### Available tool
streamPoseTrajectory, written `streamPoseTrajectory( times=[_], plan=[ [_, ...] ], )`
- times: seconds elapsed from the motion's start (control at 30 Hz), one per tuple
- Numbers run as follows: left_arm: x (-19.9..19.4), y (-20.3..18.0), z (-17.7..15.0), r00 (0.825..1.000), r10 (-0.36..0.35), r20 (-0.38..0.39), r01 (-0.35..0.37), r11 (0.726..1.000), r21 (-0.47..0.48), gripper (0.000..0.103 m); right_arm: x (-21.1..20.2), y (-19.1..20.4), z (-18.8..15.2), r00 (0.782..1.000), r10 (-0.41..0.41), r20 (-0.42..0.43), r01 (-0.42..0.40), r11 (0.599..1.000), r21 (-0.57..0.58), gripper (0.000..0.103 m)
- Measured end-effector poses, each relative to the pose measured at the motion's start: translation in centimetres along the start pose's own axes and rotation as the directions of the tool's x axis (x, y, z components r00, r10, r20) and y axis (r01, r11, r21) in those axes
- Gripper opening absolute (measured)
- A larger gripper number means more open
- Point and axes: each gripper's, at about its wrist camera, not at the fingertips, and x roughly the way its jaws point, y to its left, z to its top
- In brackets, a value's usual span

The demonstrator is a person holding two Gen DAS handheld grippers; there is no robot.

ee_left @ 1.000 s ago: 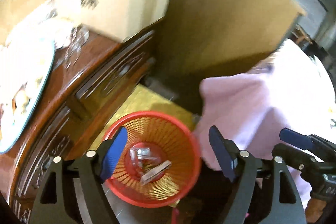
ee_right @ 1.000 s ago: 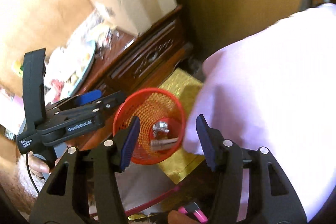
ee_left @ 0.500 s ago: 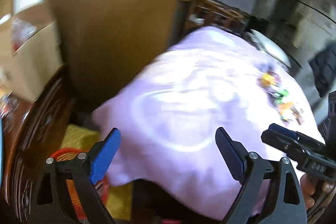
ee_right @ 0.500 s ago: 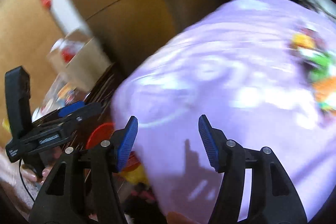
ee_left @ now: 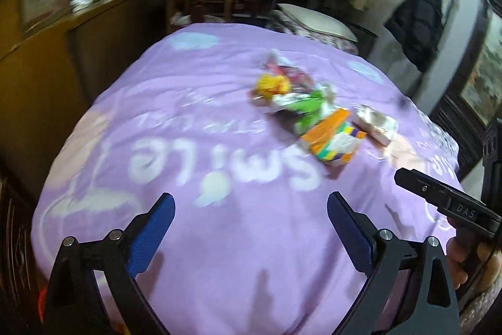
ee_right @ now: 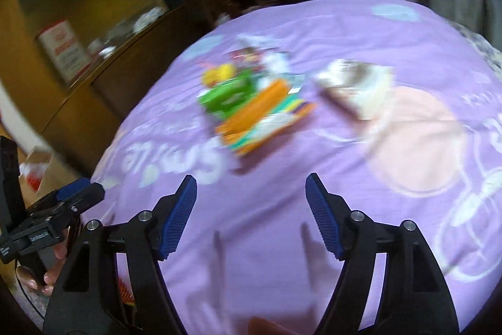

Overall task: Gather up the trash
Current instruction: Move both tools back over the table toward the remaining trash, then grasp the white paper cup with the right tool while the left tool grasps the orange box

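Note:
A pile of trash lies on the purple bedspread (ee_left: 219,240): an orange carton (ee_left: 332,135), a green wrapper (ee_left: 306,109), a yellow wrapper (ee_left: 271,83) and a silvery wrapper (ee_left: 376,123). My left gripper (ee_left: 250,200) hangs over the near part of the bed, short of the pile. Its jaws are opening wide, with nothing between them. The right wrist view shows the same orange carton (ee_right: 263,118), green wrapper (ee_right: 229,96) and silvery wrapper (ee_right: 354,87). My right gripper (ee_right: 251,180) is also short of the pile, its jaws opening and empty. A sliver of the red basket (ee_right: 127,292) shows below.
A wooden cabinet (ee_left: 94,30) runs along the bed's left side. A pillow (ee_left: 317,21) lies at the far end and a dark coat (ee_left: 417,21) hangs at the right. A cardboard box (ee_right: 47,171) stands low at the left. Both pictures are blurred.
Both views have swung from the red basket on the floor up and across to the bed with the trash pile. Both pairs of jaws stand wider apart than before.

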Motion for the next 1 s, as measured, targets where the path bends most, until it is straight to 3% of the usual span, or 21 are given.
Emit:
streamPoseTrajectory(
  times=[0.27, 0.5, 0.73, 1.0],
  plan=[
    [5.2, -4.6, 2.5, 0.998, -0.039, -0.052, 0.043, 0.995, 0.086, 0.097, 1.5, -6.1, 1.5, 0.999, -0.044, 0.016, 0.042, 0.994, 0.098, 0.081],
    [10.0, -6.4, 3.6, 0.992, -0.066, -0.103, 0.075, 0.993, 0.088, 0.097, 4.7, -9.0, 3.9, 0.998, -0.065, -0.003, 0.065, 0.990, 0.128, 0.086],
    [14.0, -6.7, 3.9, 0.982, -0.095, -0.164, 0.107, 0.992, 0.065, 0.097, 8.0, -10.3, 6.5, 0.999, -0.049, -0.020, 0.050, 0.993, 0.104, 0.089],
    [16.4, -7.7, 4.3, 0.977, -0.115, -0.180, 0.135, 0.986, 0.099, 0.097, 11.1, -9.7, 8.7, 0.998, -0.065, -0.019, 0.065, 0.997, 0.035, 0.093]
  ],
)
